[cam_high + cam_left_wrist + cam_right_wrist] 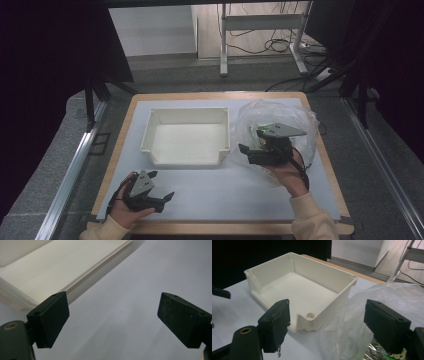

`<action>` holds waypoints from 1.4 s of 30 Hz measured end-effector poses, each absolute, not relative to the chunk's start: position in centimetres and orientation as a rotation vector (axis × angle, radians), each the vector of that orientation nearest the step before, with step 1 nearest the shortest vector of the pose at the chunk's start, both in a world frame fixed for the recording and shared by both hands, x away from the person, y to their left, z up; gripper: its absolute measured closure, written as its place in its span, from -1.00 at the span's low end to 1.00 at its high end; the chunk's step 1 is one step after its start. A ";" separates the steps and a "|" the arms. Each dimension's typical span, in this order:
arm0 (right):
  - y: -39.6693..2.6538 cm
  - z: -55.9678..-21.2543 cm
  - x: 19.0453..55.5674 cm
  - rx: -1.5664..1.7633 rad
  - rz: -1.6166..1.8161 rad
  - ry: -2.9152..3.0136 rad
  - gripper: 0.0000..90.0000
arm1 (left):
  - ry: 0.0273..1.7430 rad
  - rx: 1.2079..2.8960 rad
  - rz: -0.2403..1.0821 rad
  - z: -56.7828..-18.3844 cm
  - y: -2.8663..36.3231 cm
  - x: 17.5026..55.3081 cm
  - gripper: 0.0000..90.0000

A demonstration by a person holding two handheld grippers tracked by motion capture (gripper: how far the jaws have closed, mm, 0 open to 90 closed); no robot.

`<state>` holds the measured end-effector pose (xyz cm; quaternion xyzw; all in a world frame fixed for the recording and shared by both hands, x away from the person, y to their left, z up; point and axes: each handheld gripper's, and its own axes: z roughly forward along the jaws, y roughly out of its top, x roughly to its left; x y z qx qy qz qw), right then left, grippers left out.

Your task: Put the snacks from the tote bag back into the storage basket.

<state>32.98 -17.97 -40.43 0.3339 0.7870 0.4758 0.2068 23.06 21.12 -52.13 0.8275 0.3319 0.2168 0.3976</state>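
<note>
A white open tray (186, 140) sits in the middle of the pale mat; its rim (325, 264) and its low front wall (82, 277) also appear in the gripper views. To its right lies a crumpled clear plastic bag (272, 117) with green-printed packets inside; the bag (352, 322) spreads under my right gripper's jaws. My right gripper (248, 152) hovers over the bag's near edge, open, with nothing between its jaws (325, 325). My left gripper (162, 186) rests low near the table's front left, open and empty, pointing past the tray's corner (112, 320).
The pale mat (215, 190) covers a wooden table (215, 228) whose front edge is near my hands. Beyond the table stand a metal desk frame (260, 30) and loose cables (280, 47) on the floor. Dark curtains flank both sides.
</note>
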 end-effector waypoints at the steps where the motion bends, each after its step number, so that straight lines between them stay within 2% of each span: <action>1: -18.0 -40.4 33.0 0.930 1.325 2.192 -0.52 | 0.841 2.096 0.549 -52.1 21.1 23.1 -0.77; 42: -23.1 -41.9 39.2 1.146 1.227 2.126 -0.45 | 0.851 2.102 0.540 -52.3 21.2 23.1 -0.77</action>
